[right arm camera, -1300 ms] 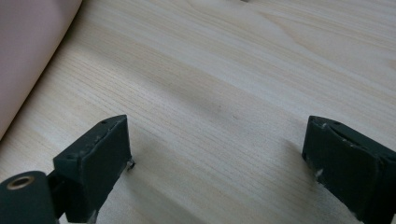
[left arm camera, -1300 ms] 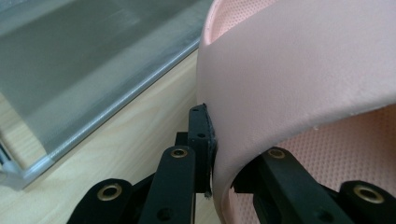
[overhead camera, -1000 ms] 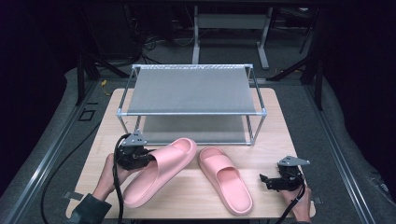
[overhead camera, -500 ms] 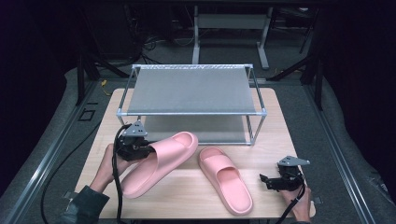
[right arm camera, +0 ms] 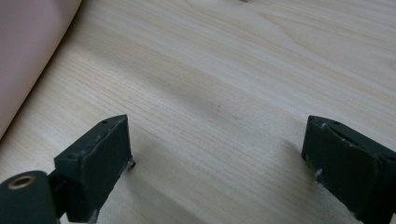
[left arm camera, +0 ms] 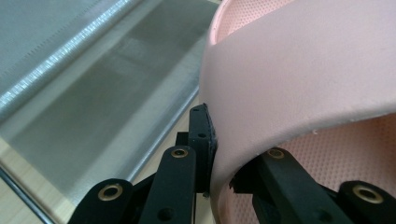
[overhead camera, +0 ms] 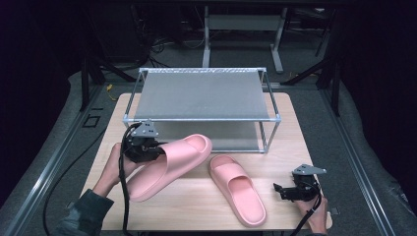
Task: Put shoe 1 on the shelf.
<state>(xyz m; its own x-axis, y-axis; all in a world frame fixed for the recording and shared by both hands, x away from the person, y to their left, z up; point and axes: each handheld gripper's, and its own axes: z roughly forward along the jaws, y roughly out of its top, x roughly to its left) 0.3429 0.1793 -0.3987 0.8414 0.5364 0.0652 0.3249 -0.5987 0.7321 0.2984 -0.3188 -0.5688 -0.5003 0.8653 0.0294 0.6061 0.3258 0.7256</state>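
Pink foam slipper, smooth with a broad strap, hangs tilted above the worktop before the shelf rack. Left tongs clamp its strap edge between their pads. Right tongs gape wide, empty, beside the second slipper.

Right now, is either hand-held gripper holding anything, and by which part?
The left hand-held gripper clamps the left pink slipper by its strap edge. The right hand-held gripper is open, holding nothing.
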